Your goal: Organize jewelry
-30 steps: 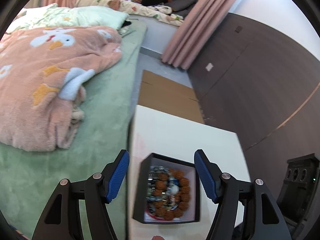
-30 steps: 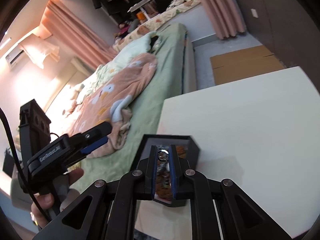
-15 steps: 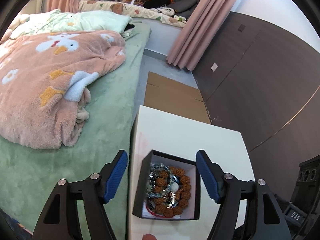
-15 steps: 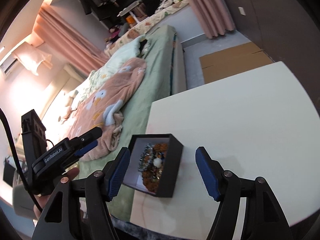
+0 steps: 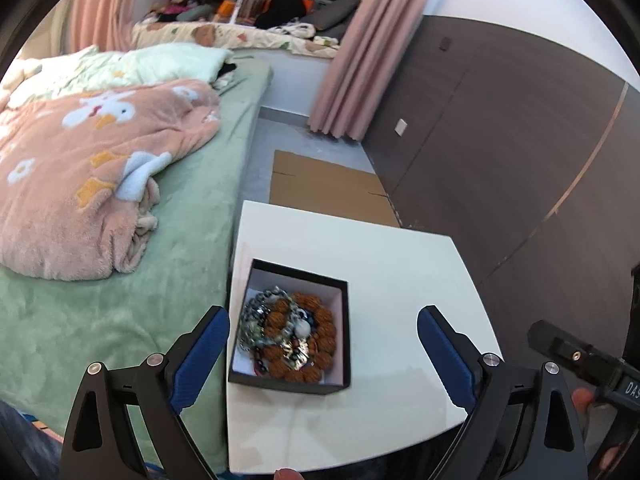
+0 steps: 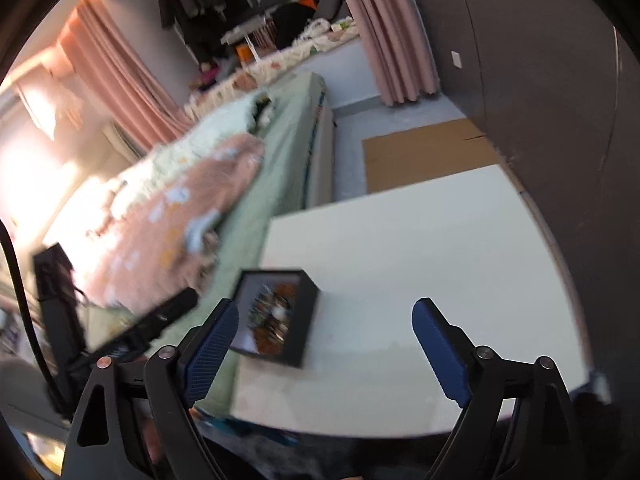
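A black open box [image 5: 341, 339] stands at the left edge of the white table [image 5: 400, 264]. Inside lies a heap of jewelry [image 5: 289, 335]: a brown bead bracelet, silver chains and small beads. My left gripper [image 5: 323, 350] is open and empty, raised above the box's near side. My right gripper [image 6: 325, 334] is open and empty, above the table to the right of the box [image 6: 306, 334]; that view is blurred. The left gripper's body [image 6: 132, 332] shows at the left of the right wrist view.
A bed with a green cover [image 5: 192, 240] and a pink blanket [image 5: 80, 184] runs along the table's left side. Flat cardboard [image 5: 324, 188] lies on the floor beyond the table. A dark wall [image 5: 520, 140] stands to the right.
The right gripper has opened, released a small ring over the box and pulled back. The left gripper has risen and drawn back, so the box looks smaller between its fingers.
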The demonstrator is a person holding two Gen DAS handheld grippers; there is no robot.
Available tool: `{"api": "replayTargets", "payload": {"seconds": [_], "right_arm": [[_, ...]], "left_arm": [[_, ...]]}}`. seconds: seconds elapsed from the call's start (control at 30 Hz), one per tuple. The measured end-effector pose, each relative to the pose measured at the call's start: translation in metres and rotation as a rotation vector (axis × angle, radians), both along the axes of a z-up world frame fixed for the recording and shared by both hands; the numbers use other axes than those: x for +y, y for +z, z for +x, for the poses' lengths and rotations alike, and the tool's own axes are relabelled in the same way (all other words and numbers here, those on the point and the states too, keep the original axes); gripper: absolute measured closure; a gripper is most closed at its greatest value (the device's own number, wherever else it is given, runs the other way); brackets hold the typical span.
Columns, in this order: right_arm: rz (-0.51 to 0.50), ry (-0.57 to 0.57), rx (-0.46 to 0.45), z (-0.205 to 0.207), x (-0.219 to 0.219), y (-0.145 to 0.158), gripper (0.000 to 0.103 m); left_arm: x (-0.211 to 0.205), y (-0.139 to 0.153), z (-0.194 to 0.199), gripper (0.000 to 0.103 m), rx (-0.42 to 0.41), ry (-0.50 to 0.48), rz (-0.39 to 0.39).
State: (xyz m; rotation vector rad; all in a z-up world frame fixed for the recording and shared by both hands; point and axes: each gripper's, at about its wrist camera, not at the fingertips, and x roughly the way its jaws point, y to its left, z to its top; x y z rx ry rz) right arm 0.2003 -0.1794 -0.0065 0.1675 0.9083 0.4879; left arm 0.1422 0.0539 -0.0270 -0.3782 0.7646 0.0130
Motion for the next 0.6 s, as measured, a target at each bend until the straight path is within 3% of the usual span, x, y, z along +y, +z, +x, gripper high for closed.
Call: {"api": "replayTargets", "payload": {"seconds": [0.37, 0.6], "right_arm": [[-0.043, 0.007, -0.040, -0.038, -0.033, 0.007, 0.009], [-0.055, -0.009, -0.072, -0.060, -0.056, 0.008, 0.009]], "left_arm": [[-0.035, 0.019, -0.039, 0.008, -0.054, -0.106, 0.196], [-0.035, 0.021, -0.061, 0.008, -0.098, -0.127, 0.236]]}}
